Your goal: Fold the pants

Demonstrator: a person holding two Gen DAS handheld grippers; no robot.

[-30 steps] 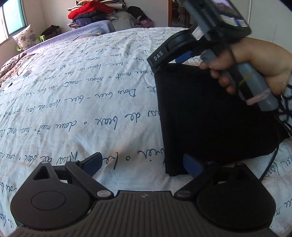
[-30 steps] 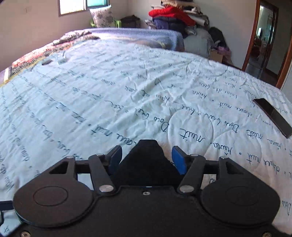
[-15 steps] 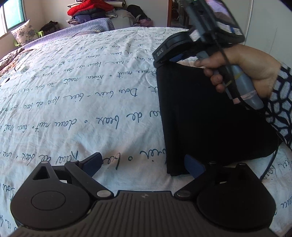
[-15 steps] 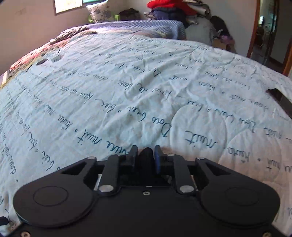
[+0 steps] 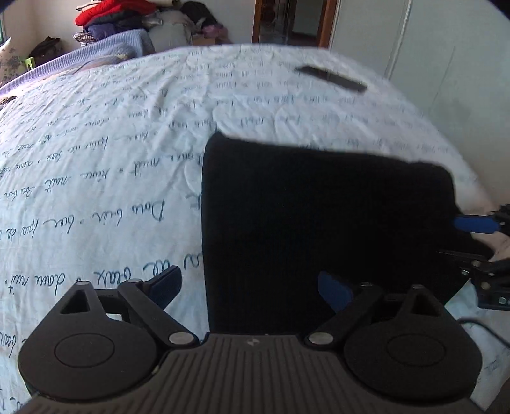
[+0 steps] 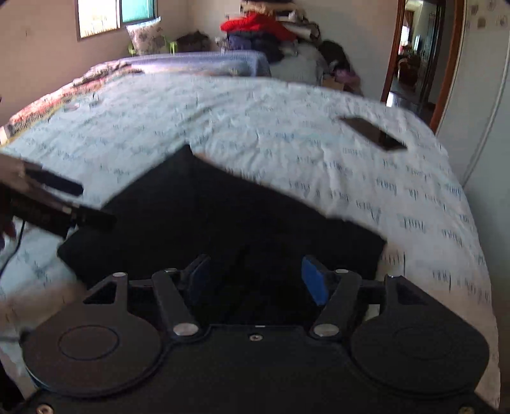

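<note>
The black pants point(image 5: 318, 223) lie folded into a flat rectangle on the pale blue bedspread point(image 5: 95, 159); they also show in the right wrist view point(image 6: 223, 216). My left gripper point(image 5: 251, 286) is open and empty over the near left edge of the pants. My right gripper point(image 6: 255, 277) is open and empty above the near part of the pants; it also shows at the right edge of the left wrist view point(image 5: 471, 235). The left gripper's fingers point(image 6: 63, 191) show at the left of the right wrist view.
A black phone point(image 5: 331, 78) lies on the bed beyond the pants, also seen in the right wrist view point(image 6: 373, 133). A pile of clothes point(image 6: 261, 28) and a purple blanket point(image 6: 197, 63) sit at the far end. A doorway point(image 6: 414, 54) and white wardrobe stand to the right.
My right gripper let go of the pants' edge, opened and pulled back to the right side of the pants. The pants now lie flat. My left gripper shifted right over them.
</note>
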